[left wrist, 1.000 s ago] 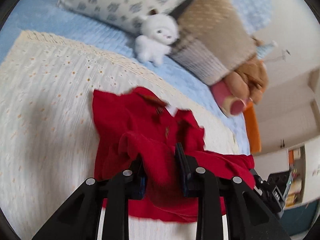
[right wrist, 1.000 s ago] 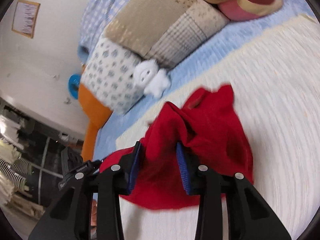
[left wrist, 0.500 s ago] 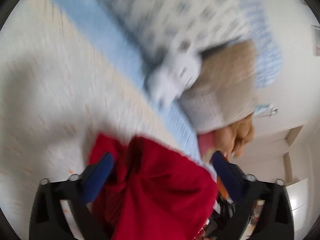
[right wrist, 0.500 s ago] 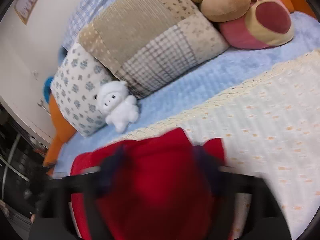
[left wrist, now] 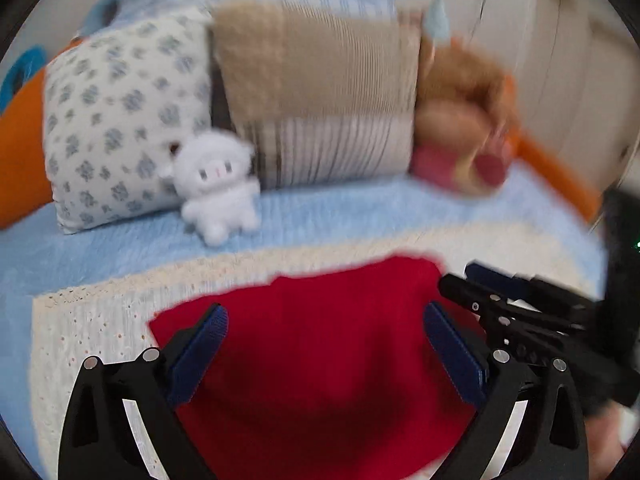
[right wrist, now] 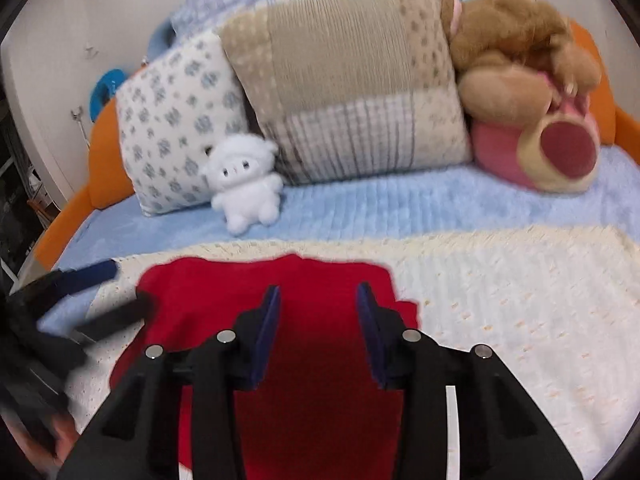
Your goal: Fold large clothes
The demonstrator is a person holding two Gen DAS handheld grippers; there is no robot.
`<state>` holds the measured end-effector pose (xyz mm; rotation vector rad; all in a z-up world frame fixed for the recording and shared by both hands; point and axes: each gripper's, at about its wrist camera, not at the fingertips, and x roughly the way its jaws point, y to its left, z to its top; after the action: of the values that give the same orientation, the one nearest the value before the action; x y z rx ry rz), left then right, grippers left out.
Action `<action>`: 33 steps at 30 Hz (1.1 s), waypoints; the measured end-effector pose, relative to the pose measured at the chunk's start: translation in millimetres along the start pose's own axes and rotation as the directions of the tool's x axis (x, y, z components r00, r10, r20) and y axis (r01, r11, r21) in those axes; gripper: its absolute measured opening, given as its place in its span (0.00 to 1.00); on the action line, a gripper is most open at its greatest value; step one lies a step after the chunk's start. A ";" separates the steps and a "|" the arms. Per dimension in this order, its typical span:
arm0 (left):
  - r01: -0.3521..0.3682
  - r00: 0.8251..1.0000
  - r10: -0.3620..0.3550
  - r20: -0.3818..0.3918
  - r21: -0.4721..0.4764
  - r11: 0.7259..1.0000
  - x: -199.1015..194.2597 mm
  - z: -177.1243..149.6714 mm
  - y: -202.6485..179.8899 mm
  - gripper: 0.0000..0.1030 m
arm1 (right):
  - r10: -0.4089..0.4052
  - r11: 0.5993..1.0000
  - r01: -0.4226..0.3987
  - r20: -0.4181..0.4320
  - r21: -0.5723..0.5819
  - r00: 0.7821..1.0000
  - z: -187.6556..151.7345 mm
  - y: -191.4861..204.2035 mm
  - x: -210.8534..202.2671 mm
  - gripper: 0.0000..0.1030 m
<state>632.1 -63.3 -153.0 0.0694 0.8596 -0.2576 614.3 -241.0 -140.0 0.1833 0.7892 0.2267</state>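
Observation:
A red garment lies in a compact shape on the cream bedspread; it also shows in the right wrist view. My left gripper is wide open above the garment, holding nothing. My right gripper is open, its blue pads apart over the red cloth, holding nothing. The right gripper shows in the left wrist view at the garment's right edge. The left gripper shows blurred in the right wrist view at the garment's left edge.
At the bed's head stand a flower-print pillow, a patchwork pillow, a white plush toy and a brown and pink plush bear. A blue blanket lies beyond the bedspread. An orange bed frame rims it.
Both grippers have let go of the red garment and opened. Both have swung to face the pillows, and the garment now lies flatter on the bedspread.

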 end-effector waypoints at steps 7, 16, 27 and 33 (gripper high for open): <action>-0.150 0.984 0.149 -0.093 -0.003 0.989 88.6 -27.3 16.8 0.96 | 0.029 0.996 -0.025 -0.044 0.084 0.999 -36.4 -27.6 70.4 0.33; -0.061 0.998 0.060 -0.028 -0.037 0.997 57.6 -33.0 36.4 0.98 | 0.027 0.999 -0.026 -0.052 0.018 0.998 -30.4 -20.2 53.6 0.47; 0.193 0.970 -0.237 -0.058 -0.418 0.888 -61.9 -103.0 167.3 0.98 | 0.448 0.818 -0.351 -0.120 0.455 0.886 -71.0 -87.4 -79.5 0.90; 0.353 0.858 -0.512 -0.030 -0.689 0.632 -7.6 -151.1 163.1 0.98 | 0.568 0.624 -0.362 -0.084 0.693 0.819 -114.6 -104.7 -39.7 0.90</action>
<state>556.7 120.6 -252.8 -0.8224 1.1524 -0.3902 518.8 -343.2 -218.0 1.0682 1.0967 0.4849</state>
